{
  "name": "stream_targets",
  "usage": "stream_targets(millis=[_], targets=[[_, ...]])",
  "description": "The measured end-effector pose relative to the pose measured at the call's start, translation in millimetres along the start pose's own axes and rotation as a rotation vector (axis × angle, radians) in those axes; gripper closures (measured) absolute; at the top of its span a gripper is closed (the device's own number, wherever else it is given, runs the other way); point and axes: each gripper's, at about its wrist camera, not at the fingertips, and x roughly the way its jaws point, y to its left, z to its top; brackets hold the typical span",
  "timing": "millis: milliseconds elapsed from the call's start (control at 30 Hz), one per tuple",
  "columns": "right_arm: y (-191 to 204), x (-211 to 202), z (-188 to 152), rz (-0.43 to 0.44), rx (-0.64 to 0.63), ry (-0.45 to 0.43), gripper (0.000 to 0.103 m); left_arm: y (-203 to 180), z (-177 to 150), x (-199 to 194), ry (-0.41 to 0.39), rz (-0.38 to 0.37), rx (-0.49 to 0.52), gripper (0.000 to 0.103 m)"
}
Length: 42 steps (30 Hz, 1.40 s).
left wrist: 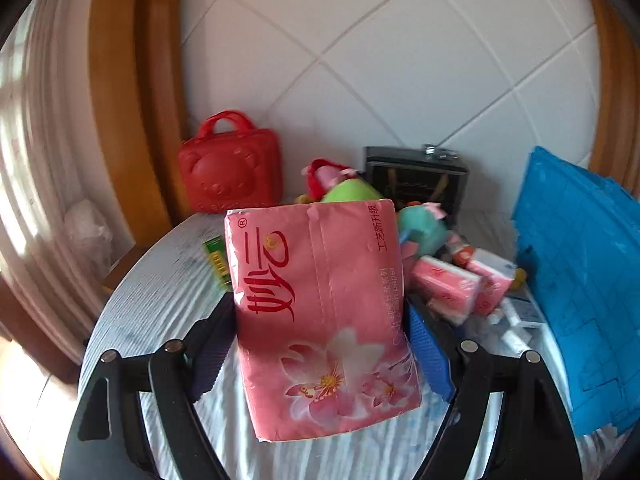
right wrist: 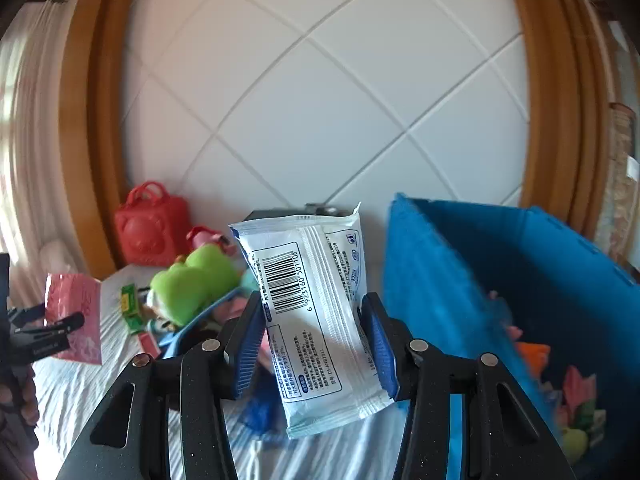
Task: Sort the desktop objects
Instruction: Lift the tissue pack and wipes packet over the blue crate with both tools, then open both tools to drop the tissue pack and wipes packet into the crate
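My left gripper point(left wrist: 320, 340) is shut on a large pink tissue pack point(left wrist: 320, 312) with a flower print and holds it upright above the table. That pack also shows in the right wrist view point(right wrist: 74, 312) at the far left, with the left gripper on it. My right gripper point(right wrist: 314, 332) is shut on a white wet-wipe packet point(right wrist: 316, 312) with a barcode, held above the table just left of the blue bin point(right wrist: 500, 280). The bin also shows in the left wrist view point(left wrist: 580, 280) at the right.
On the striped table point(left wrist: 160, 300) lie small pink tissue packs point(left wrist: 448, 284), a green plush toy point(right wrist: 192, 280), a green box point(left wrist: 218, 260) and small tubes. A red bear bag point(left wrist: 230, 172) and a black box point(left wrist: 416, 180) stand at the wall. The bin holds several colourful items point(right wrist: 576, 408).
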Motion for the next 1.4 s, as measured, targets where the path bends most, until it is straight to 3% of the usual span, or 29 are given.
stream_targets(millis=[267,567,700,833,1000,1400], targets=[[-99,-50,8,-0.115,0.106,-0.081,0.055,-134,32,-34,-0.085,-0.166,0.101,0.022],[-223,-83,7,-0.254,0.126,-0.065,0.055,-318,62,-84,-0.155,-0.346,0.212,0.022],[-267,-87,1,-0.293,0.125,-0.027,0.055,-395,68,-104,-0.118,-0.403,0.266,0.022],[-298,-80,-5,-0.325,0.117,0.052,0.055,-469,67,-105,0.026,-0.439,0.321,0.021],[-321,-64,-21,-0.357,0.084,0.191,0.055,-525,48,-98,0.168,-0.455,0.386,0.021],[-340,-50,-47,-0.332,0.079,0.292,0.054,-534,25,-95,0.225,-0.422,0.451,0.019]])
